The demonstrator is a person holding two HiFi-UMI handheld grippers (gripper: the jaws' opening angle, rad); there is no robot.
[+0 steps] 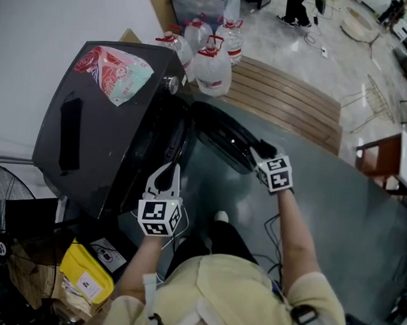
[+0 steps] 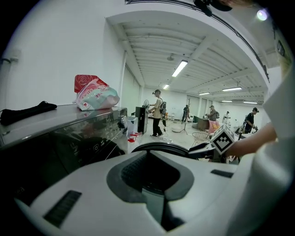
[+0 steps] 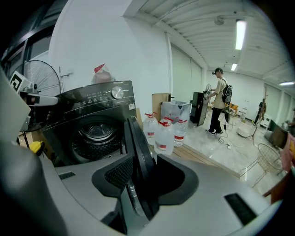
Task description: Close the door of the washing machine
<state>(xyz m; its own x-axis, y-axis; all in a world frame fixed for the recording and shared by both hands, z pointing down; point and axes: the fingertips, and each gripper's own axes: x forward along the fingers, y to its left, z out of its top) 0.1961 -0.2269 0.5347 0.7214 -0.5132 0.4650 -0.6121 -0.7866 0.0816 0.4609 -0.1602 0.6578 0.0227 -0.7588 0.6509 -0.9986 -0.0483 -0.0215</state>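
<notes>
The dark washing machine [image 1: 91,141] stands at the left, its round door [image 1: 221,136] swung open toward the floor side. My right gripper [image 1: 260,152] is at the door's outer edge. In the right gripper view the door's rim [image 3: 138,147] runs between the two pads, which close on it, and the open drum [image 3: 94,133] shows behind. My left gripper [image 1: 166,174] hovers in front of the machine's face, jaws apart and holding nothing. In the left gripper view the door's edge [image 2: 159,146] lies beyond my left gripper [image 2: 150,177].
A pink and green bag [image 1: 117,69] and a black cloth [image 1: 70,134] lie on the machine's top. Several water bottles [image 1: 210,65] stand by a wooden platform [image 1: 285,101] behind the door. A fan [image 1: 2,191] and a yellow bag [image 1: 86,274] crowd the left. People [image 3: 219,101] stand far off.
</notes>
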